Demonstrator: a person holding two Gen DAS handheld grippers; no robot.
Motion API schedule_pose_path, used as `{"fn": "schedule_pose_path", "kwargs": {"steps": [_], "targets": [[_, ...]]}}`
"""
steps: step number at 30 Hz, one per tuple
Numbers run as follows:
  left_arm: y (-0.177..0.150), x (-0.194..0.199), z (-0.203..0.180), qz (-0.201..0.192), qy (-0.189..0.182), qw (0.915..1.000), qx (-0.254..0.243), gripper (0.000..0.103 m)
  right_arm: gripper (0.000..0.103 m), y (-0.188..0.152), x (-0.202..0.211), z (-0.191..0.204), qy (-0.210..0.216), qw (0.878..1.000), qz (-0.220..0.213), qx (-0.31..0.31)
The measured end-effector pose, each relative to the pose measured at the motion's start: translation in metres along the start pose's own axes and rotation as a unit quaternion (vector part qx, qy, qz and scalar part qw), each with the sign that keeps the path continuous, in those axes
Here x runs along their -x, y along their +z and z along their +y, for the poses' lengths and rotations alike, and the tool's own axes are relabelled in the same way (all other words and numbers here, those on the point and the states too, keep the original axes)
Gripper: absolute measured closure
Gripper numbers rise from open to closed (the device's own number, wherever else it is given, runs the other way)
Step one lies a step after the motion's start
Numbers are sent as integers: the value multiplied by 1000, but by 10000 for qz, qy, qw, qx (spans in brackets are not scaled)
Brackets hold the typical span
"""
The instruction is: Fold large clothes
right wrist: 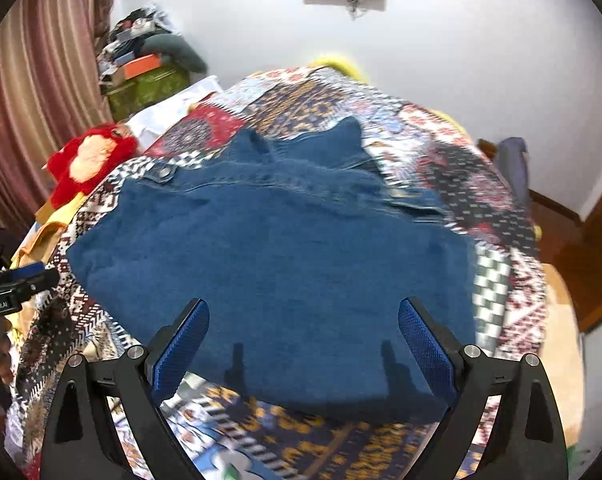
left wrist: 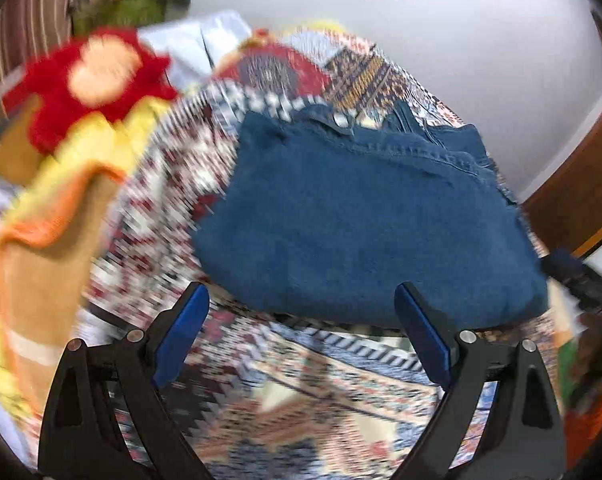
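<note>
While denim jacket (right wrist: 269, 256) lies folded into compact block on quilt (right wrist: 441, 152) of bed, fold looks mostly done; collar end bunched, maybe one tidy-up left. Left hand-held gripper (left wrist: 301, 344) jaws apart, empty, just short of near edge. Right hand-held gripper (right wrist: 303, 348) jaws apart, empty, above near edge. Left view blurred; sleeves tucked under, unseen. Red plush (right wrist: 89, 160) at bedside.

— Supporting surface? 
— Bed (right wrist: 501, 216), covered by multicoloured patchwork quilt (right wrist: 301, 96). 
— Lying directly on quilt? 
— Folded blue denim garment (right wrist: 285, 256), central. Red plush toy (right wrist: 89, 160) and yellow-orange cloth (left wrist: 57, 200) at left edge; exact contact unclear, blurred.
</note>
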State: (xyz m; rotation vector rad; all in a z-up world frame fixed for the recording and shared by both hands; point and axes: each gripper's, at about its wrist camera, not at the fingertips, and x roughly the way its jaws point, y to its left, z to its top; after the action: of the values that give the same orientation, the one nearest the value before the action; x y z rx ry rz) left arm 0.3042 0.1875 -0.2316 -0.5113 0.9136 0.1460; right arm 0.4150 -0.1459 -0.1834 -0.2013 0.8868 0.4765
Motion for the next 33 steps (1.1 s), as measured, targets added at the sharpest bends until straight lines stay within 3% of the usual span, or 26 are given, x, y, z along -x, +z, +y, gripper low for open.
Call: {"fn": "schedule_pose_path", "kwargs": {"steps": [4, 7, 9, 12, 14, 17, 20, 22, 24, 28, 30, 33], "targets": [[-5, -34, 11, 541, -612, 9947, 624, 9, 8, -4, -37, 10, 27, 9992, 367, 160], [-10, -56, 16, 839, -1042, 9860, 990, 9, 8, -12, -61, 9, 38, 9974, 678, 242], [-12, -70, 16, 955, -1357, 9786, 1218, 9, 6, -15, -67, 7, 95, 9976, 655, 212], [-12, -87, 18, 980, -1958, 9620, 1632, 9, 5, -17, -68, 6, 139, 9977, 601, 267], [-9, -93, 20, 847, -2089, 9589, 1722, 9, 5, -17, -67, 5, 168, 9978, 589, 255], [-4, -99, 24, 667, -2351, 9475, 2061, 9, 5, -17, -67, 4, 178, 9978, 577, 266], [3, -104, 26, 512, -2304, 9439, 2310, 10, 5, -16, -66, 5, 193, 9978, 587, 244], [7, -104, 25, 371, -1845, 9500, 2491, 30, 5, -16, -65, 5, 187, 9977, 608, 244], [9, -102, 23, 290, -1503, 9541, 2573, 38, 5, -15, -65, 5, 198, 9974, 663, 222], [15, -79, 11, -130, -885, 9708, 2225, 64, 5, -14, -61, 5, 230, 9965, 782, 172], [20, -58, -4, -410, -684, 9804, 1804, 70, 5, -13, -56, 6, 273, 9959, 843, 200], [29, -29, -18, -771, -589, 9854, 1397, 74, 5, -11, -47, 9, 307, 9956, 844, 252]]}}
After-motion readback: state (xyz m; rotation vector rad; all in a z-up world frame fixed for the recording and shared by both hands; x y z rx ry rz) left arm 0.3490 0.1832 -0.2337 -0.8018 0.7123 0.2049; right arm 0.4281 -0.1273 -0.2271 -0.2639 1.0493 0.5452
